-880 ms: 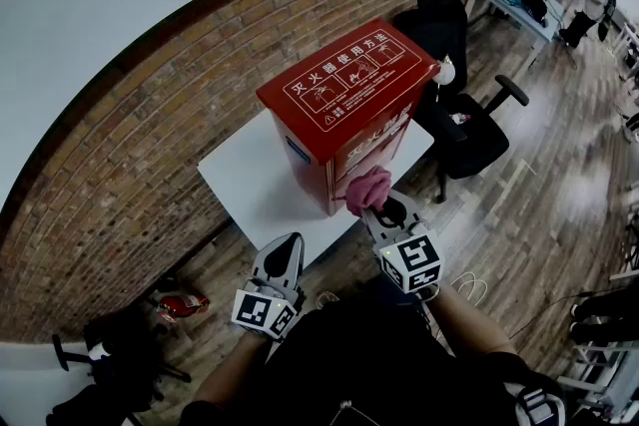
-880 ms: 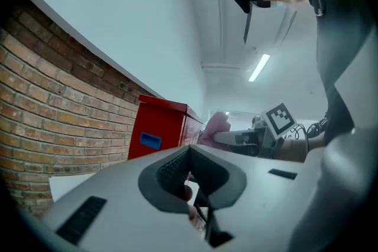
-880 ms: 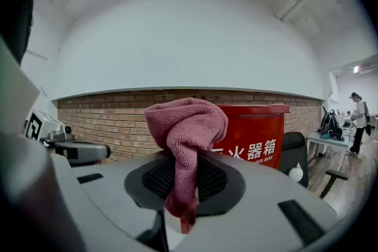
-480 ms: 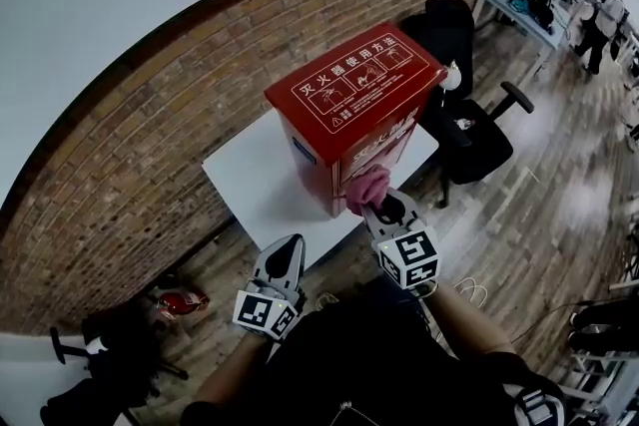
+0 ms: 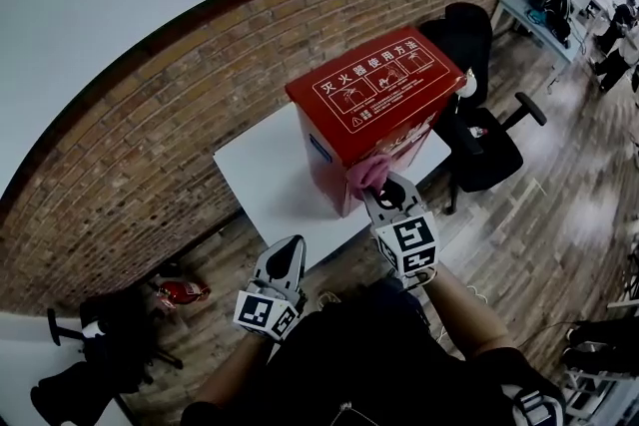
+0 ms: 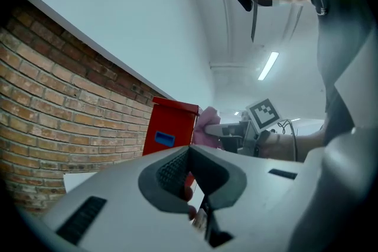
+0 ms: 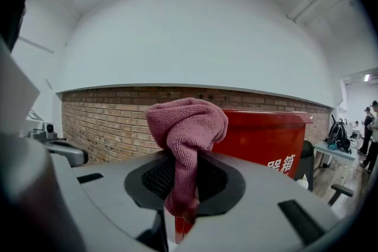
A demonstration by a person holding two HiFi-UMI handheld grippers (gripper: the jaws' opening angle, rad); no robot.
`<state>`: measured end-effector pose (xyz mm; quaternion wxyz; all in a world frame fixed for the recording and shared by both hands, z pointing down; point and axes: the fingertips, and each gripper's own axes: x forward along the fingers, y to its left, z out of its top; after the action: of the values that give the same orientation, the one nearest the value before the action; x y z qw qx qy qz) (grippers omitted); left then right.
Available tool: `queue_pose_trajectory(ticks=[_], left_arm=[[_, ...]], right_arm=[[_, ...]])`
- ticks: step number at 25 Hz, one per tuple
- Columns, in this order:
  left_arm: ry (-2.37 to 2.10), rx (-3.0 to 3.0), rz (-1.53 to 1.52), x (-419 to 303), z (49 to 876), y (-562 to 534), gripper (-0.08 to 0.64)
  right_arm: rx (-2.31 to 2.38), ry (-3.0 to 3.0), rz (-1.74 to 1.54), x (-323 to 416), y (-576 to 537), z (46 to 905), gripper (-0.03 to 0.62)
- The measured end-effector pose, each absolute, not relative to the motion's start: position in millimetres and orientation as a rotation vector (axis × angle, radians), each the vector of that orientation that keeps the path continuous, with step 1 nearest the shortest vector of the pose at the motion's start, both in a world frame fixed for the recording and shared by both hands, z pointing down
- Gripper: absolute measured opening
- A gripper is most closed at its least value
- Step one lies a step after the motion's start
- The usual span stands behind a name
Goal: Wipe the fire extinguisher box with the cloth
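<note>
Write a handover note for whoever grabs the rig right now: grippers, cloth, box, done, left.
Right gripper: shut on the pink cloth, which bunches out past the jaws.
Left gripper: shut, empty, held low in front of the white table, away from the box.
Red fire extinguisher box: upright on the table, by the brick wall.
Cloth sits against the box's front face, just under the top edge.
Done: cloth gripped and brought to the box; how much is wiped cannot be told.
Left: probably wipe down the front, then the sides and top.
</note>
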<state>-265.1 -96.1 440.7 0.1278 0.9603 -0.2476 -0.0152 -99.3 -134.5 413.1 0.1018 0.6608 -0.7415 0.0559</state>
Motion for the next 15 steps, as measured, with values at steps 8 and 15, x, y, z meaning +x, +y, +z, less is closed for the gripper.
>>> queue_pose_trajectory(ticks=[8,15], left_arm=[[-0.764,2.776,-0.037,-274,444,-98,0.023],[-0.76,2.759,-0.005,-272,452,-92,0.023]], right_arm=[[1.931,-2.182,0.138,-99,-150,412,0.083],[1.925,-2.185,0.153,-100,-151,420,0.083]])
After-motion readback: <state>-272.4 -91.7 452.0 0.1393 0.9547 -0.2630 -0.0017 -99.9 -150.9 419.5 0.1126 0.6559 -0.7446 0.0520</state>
